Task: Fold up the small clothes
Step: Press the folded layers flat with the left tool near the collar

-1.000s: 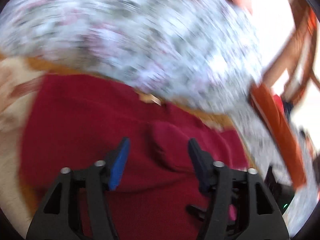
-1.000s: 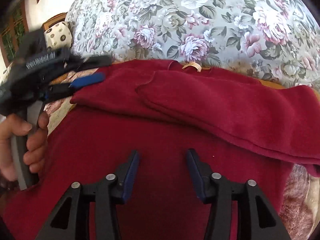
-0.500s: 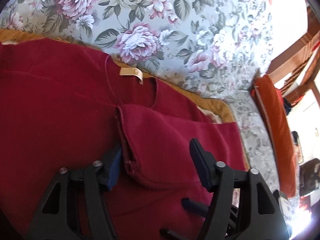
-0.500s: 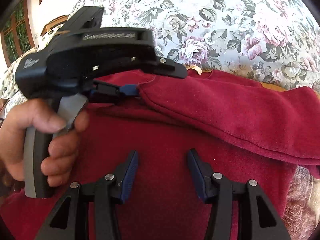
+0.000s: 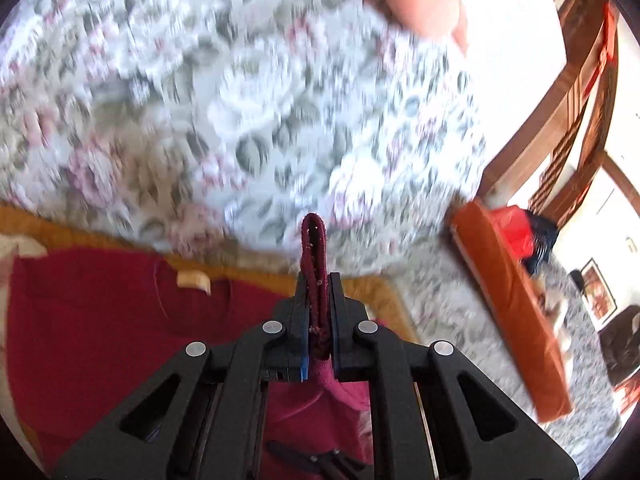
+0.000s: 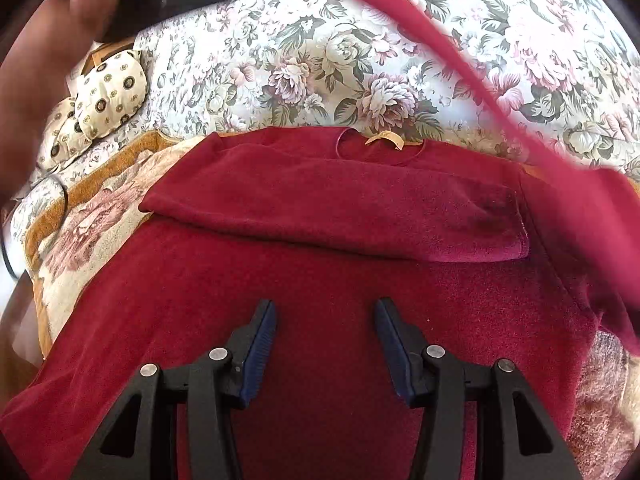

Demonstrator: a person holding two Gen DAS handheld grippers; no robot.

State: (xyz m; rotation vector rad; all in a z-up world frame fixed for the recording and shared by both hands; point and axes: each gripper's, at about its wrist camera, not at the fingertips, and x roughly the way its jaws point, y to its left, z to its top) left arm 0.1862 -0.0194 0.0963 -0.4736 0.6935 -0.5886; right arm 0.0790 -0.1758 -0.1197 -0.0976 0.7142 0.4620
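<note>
Setting: floral-print sofa back (image 6: pixel 360 60) behind a seat covered by a tan rose-patterned throw (image 6: pixel 92 232); two cream medallion cushions (image 6: pixel 108 88) at 10 o'clock in the right wrist view; an orange cushion (image 5: pixel 508 304) at 3 o'clock and wooden chair frames (image 5: pixel 568 92) at 2 o'clock in the left wrist view, which is motion-blurred.

Item: dark red sweater (image 6: pixel 320 280), spread flat on the throw, neckline and tan label (image 6: pixel 386 138) toward 12 o'clock. One sleeve (image 6: pixel 340 212) lies folded across the chest, cuff toward 3 o'clock.

Left gripper (image 5: pixel 319 316): raised above the sofa, jaws drawn narrow and clamped on the cuff of the other sleeve (image 5: pixel 315 248), which stands up between the fingertips toward 12 o'clock. In the right wrist view this lifted sleeve (image 6: pixel 460 52) runs as a blurred red band from 12 o'clock down to the shoulder at 3 o'clock. A blurred hand (image 6: pixel 52 64) shows at 10 o'clock there.

Right gripper (image 6: pixel 325 340): held low over the sweater's lower body, pointing toward 12 o'clock, jaws spread wide with nothing between them; the folded sleeve lies just beyond its tips.
</note>
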